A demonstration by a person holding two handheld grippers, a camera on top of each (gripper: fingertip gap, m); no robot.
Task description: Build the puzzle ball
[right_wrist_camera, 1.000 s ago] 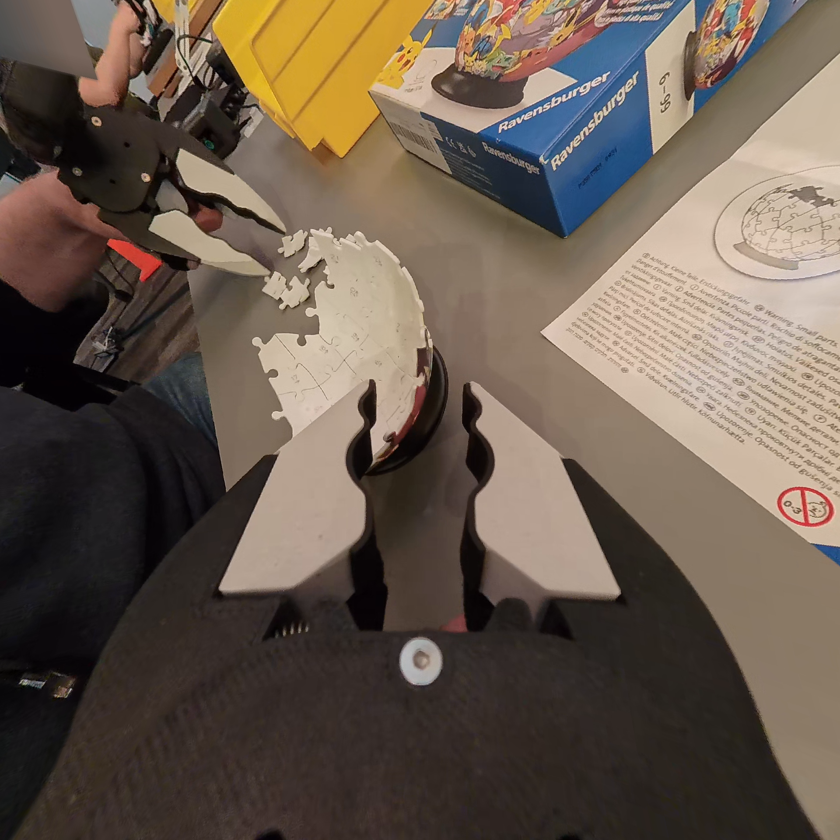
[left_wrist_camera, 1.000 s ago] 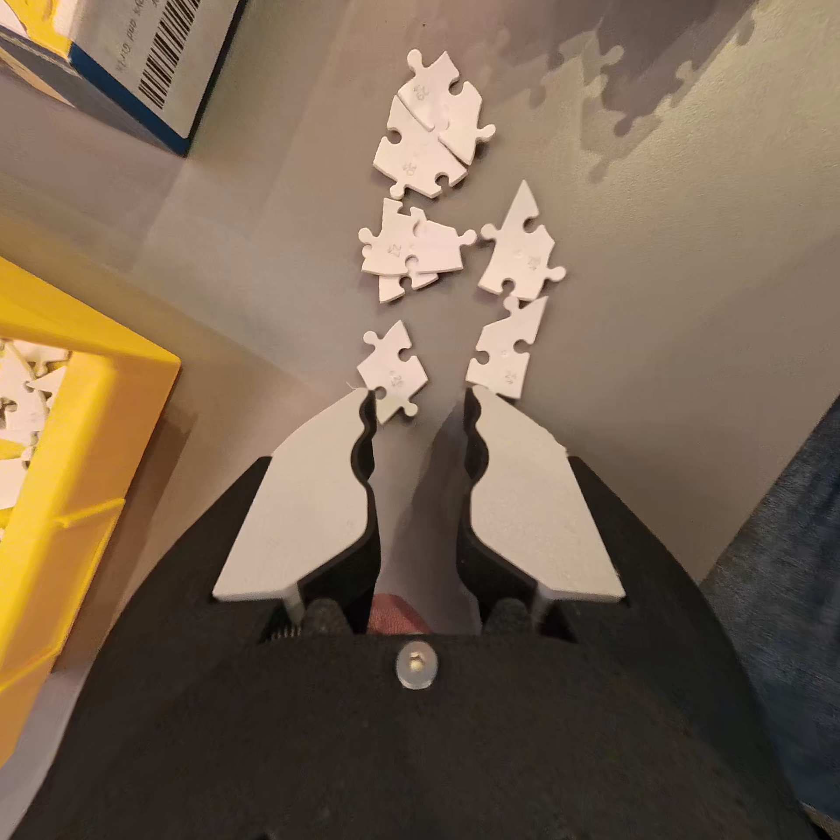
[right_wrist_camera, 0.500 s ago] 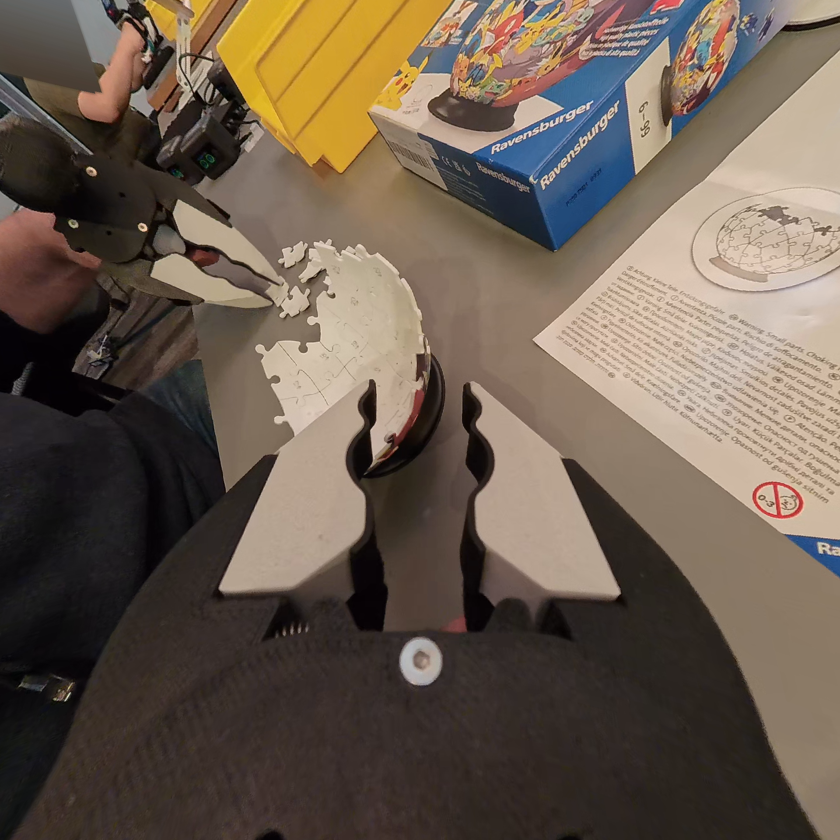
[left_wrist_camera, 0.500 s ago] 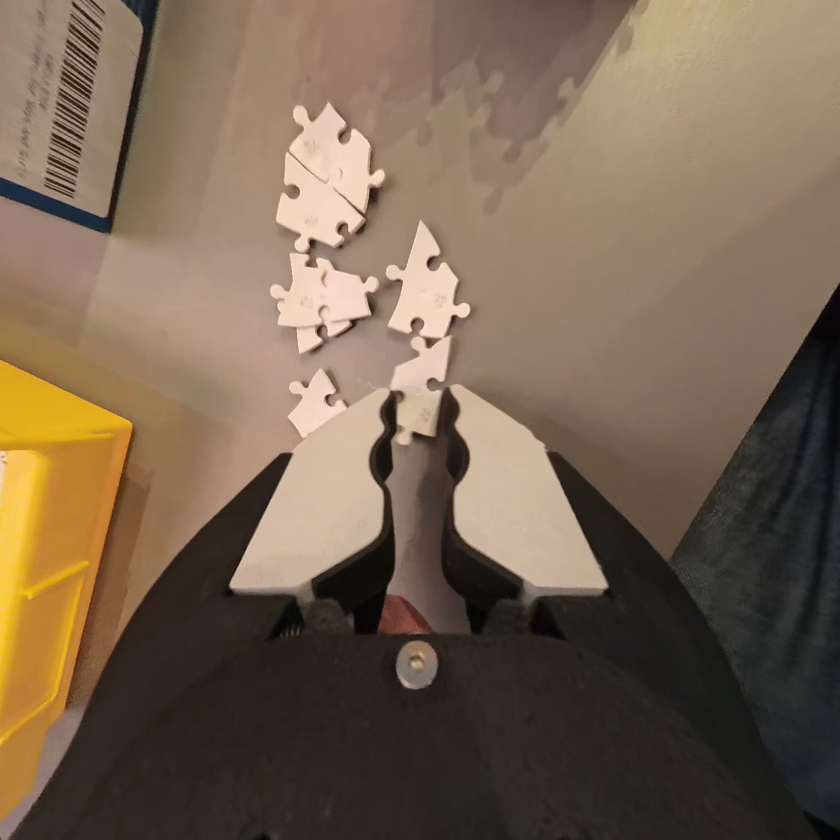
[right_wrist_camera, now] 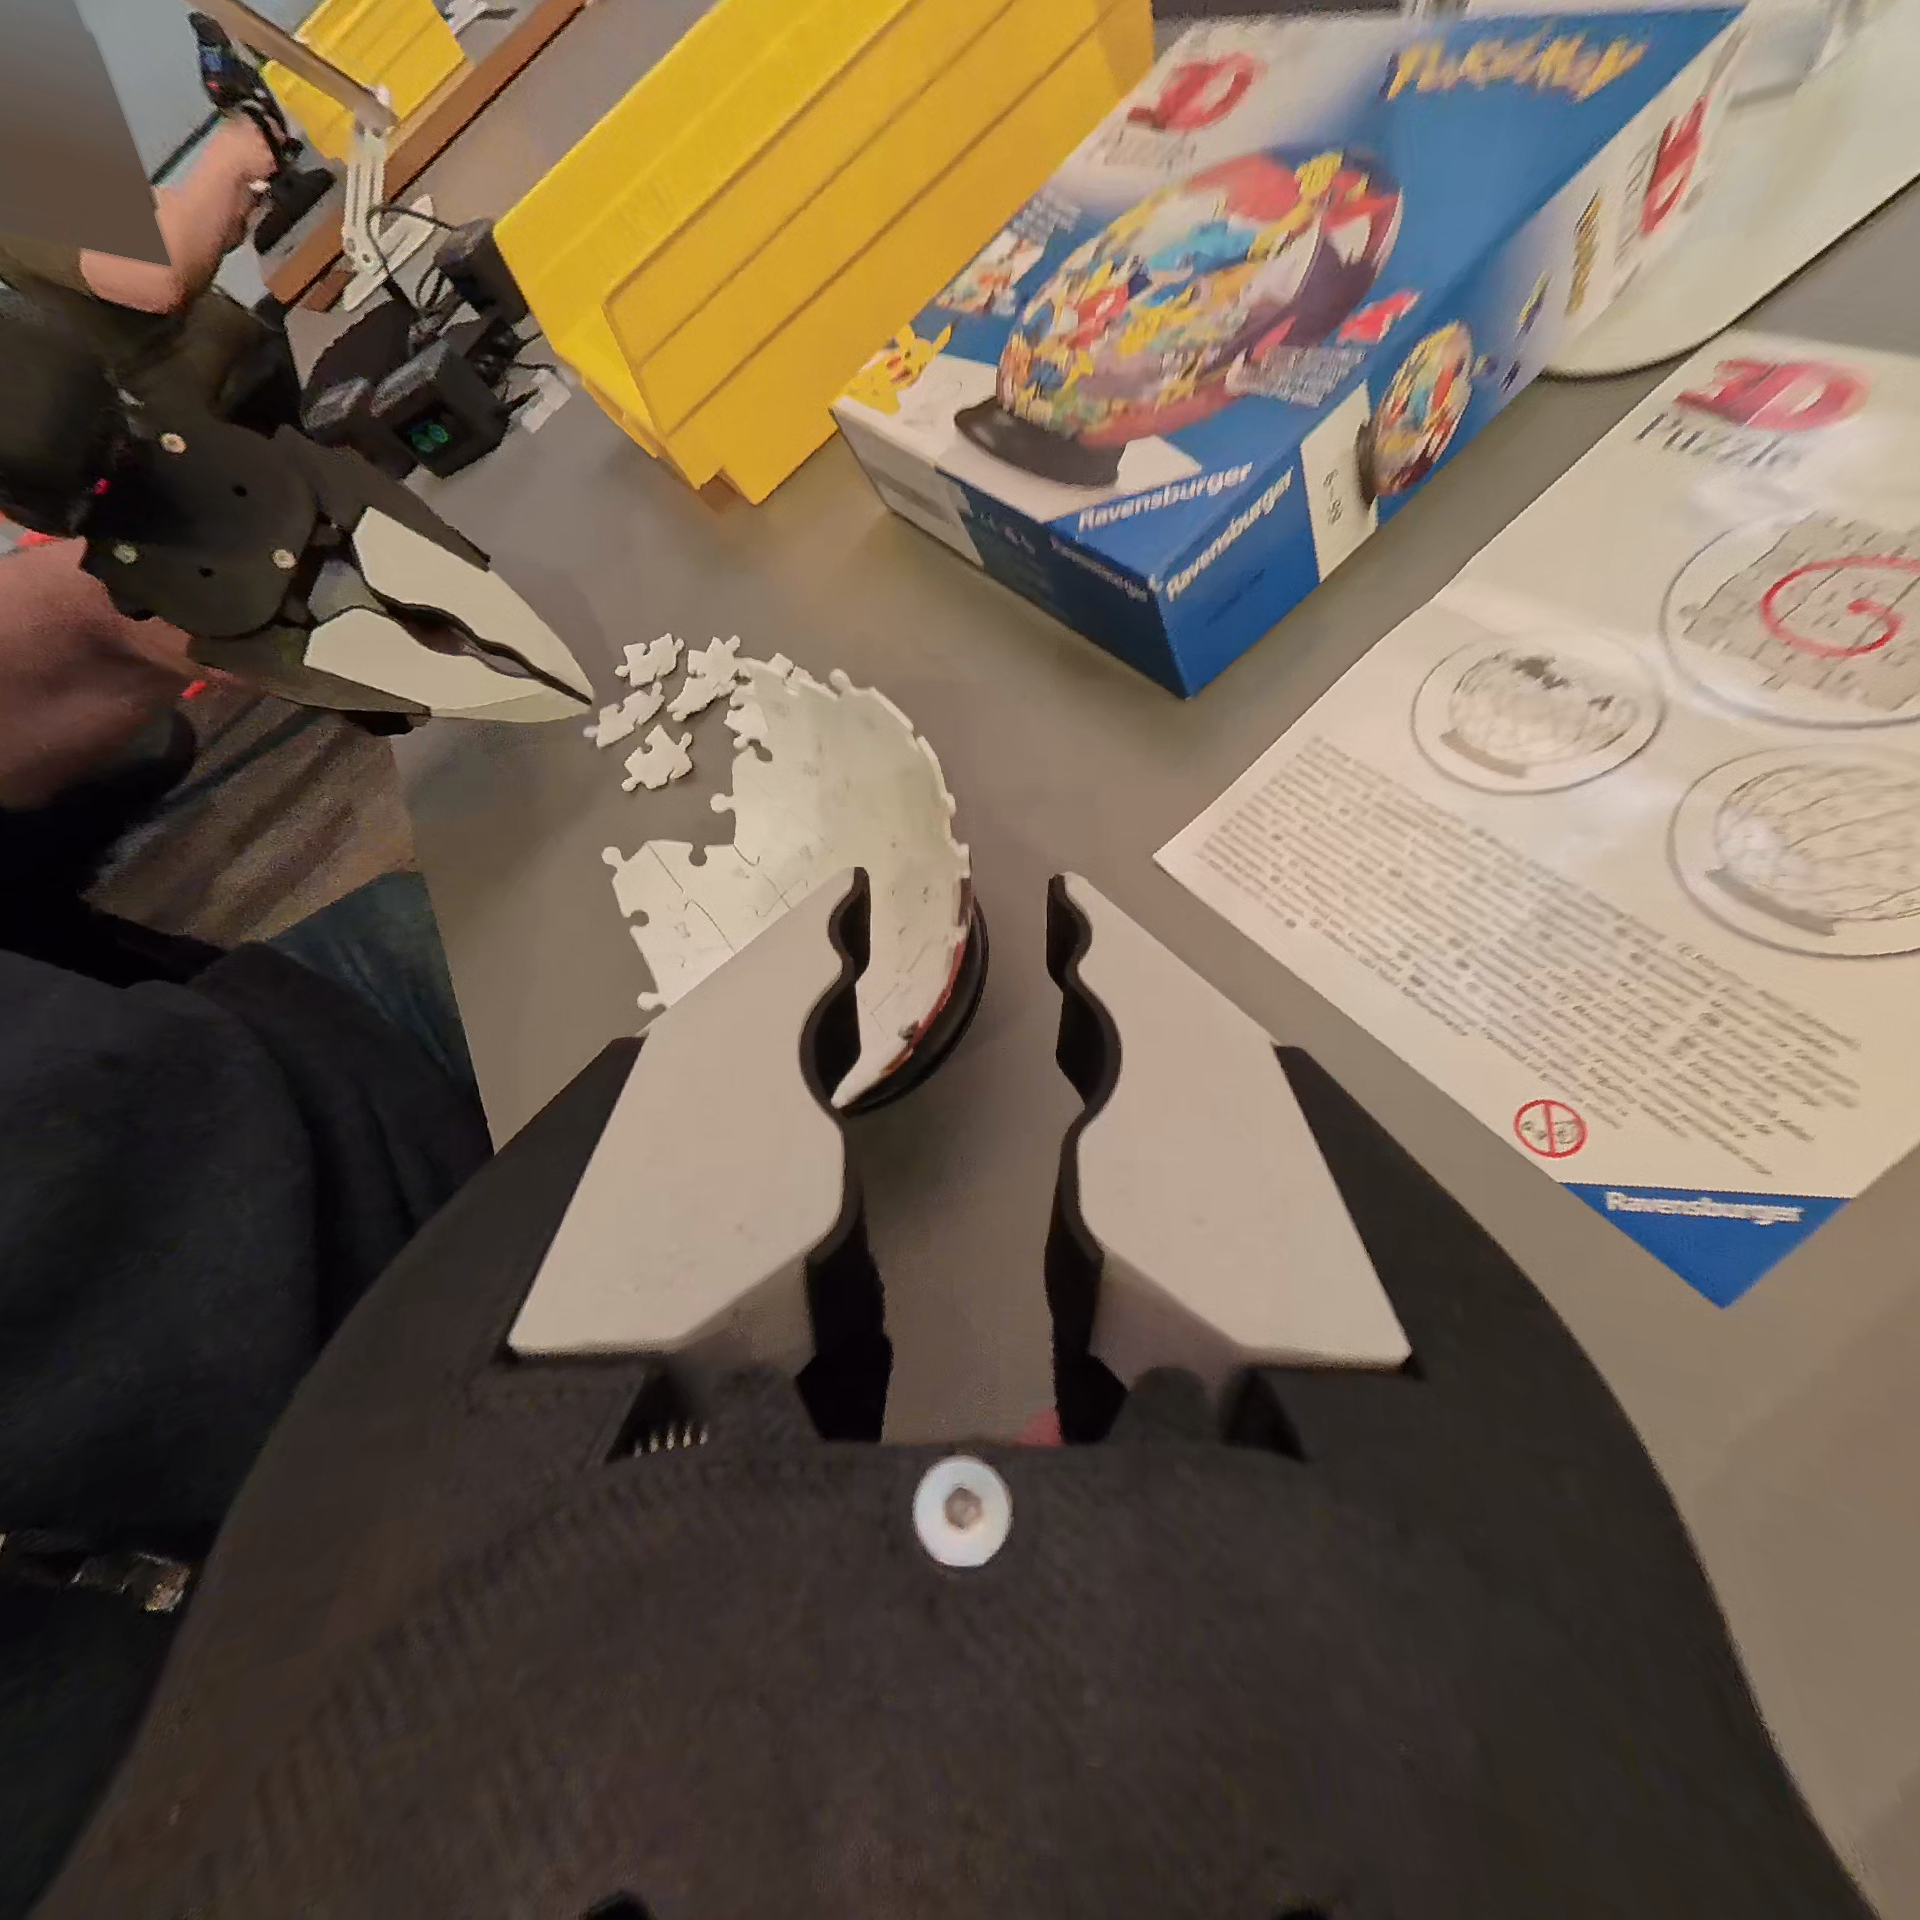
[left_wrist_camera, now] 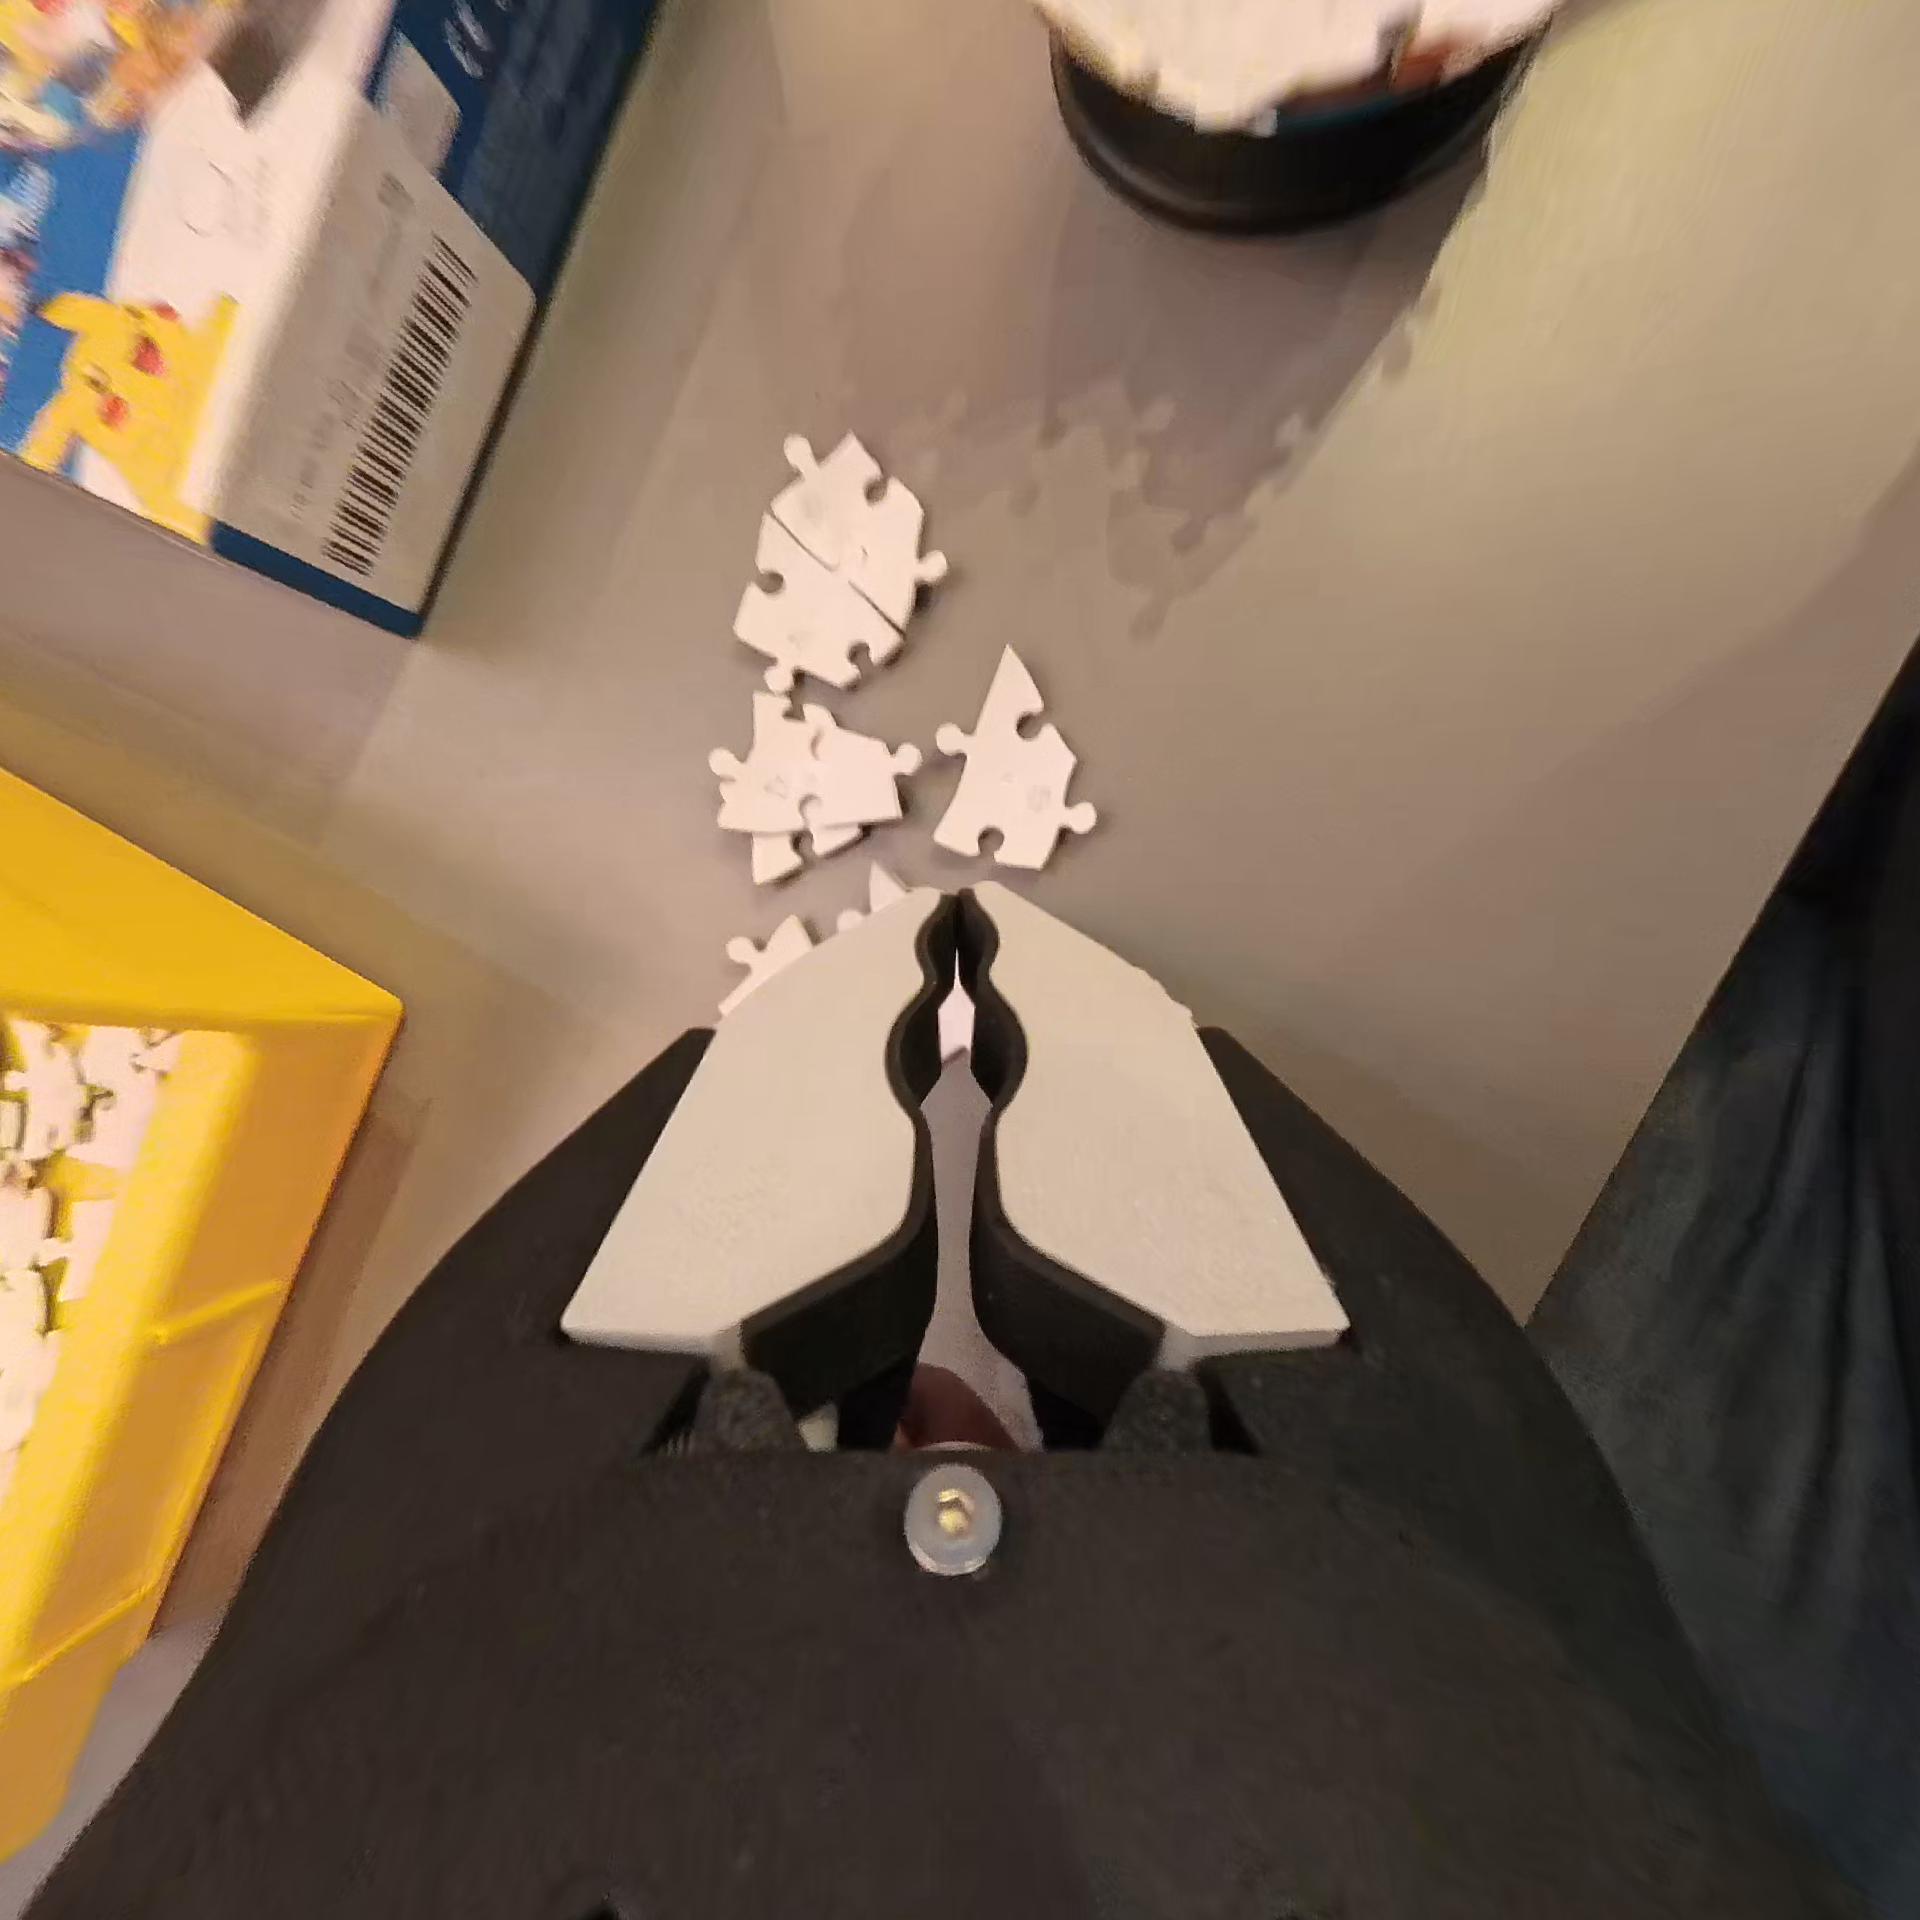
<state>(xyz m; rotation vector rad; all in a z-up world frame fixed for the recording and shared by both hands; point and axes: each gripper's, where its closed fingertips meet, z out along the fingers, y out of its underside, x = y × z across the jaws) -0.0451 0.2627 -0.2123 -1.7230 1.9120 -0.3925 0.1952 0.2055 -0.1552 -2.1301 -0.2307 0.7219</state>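
The half-built white puzzle ball (right_wrist_camera: 852,790) sits tilted in its black stand (right_wrist_camera: 961,997), which also shows in the left wrist view (left_wrist_camera: 1278,156). Several loose white puzzle pieces (left_wrist_camera: 831,571) lie face down on the grey table (left_wrist_camera: 1351,727) between the stand and my left gripper (left_wrist_camera: 958,902). The left gripper is shut, and a white sliver of a puzzle piece (left_wrist_camera: 951,1023) shows between its jaws. It also shows in the right wrist view (right_wrist_camera: 577,694), tips at the loose pieces (right_wrist_camera: 665,707). My right gripper (right_wrist_camera: 956,883) is open and empty, just above the ball and stand.
A yellow bin (left_wrist_camera: 156,1143) holding more pieces stands at the left. The blue puzzle box (right_wrist_camera: 1299,364) and yellow bins (right_wrist_camera: 810,229) are at the back. An instruction sheet (right_wrist_camera: 1610,831) lies at the right. A person's dark clothing (right_wrist_camera: 156,1143) lines the near table edge. Some 25 cm of space lies between my two pairs of fingers.
My left gripper moved onto the nearest right-hand piece and shut on it, then drew back. The right gripper stayed open and rose slightly, tilting its view.
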